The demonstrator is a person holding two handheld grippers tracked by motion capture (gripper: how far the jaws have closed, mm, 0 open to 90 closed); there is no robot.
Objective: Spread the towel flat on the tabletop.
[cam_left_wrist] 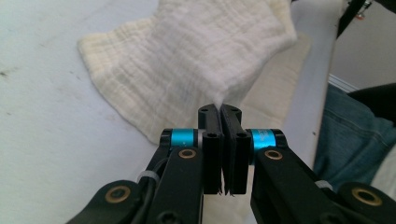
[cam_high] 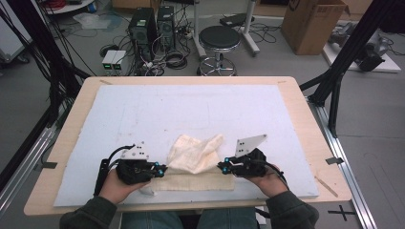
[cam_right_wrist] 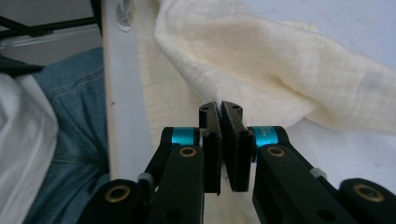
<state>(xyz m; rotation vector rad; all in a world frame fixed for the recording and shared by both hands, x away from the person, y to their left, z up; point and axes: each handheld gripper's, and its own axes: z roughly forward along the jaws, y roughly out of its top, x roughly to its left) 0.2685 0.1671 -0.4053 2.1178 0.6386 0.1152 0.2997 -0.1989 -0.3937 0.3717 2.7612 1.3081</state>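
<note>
At near edge of table, centre, lies a cream-coloured crinkled gauze cloth (cam_high: 196,160), partly folded: its upper layer is bunched and lifted, w/ a flat strip under it running along the near side. Left gripper (cam_high: 161,170) sits at the cloth's left end, right gripper (cam_high: 222,165) at its right end, both pointing inward toward each other.

Left gripper view: black jaws fully closed, a thin cloth edge (cam_left_wrist: 219,100) pinched at the tips. Right gripper view: same, jaws pressed together w/ the cloth's fold (cam_right_wrist: 219,99) caught at the tips. Both grips look shallow, only at the very tips.

Risks, as I judge them: such a thin bite could slip out if the hands pull apart or lift fast; one corner dropping would leave the fold crooked. Each gripper may hold just one layer, so the lower strip could stay behind or drag. Cloth lies close to the near edge, so a slack part could slide off toward the person's lap.

Surface: pale blue-white foam mat (cam_high: 143,109) w/ faint stains, on a light wooden tabletop (cam_high: 305,119). Room beyond: grey floor, black round stool (cam_high: 218,38), two dark PC towers (cam_high: 152,26) w/ tangled cables, brown cardboard box (cam_high: 313,24) far right, black frame struts either side.
</note>
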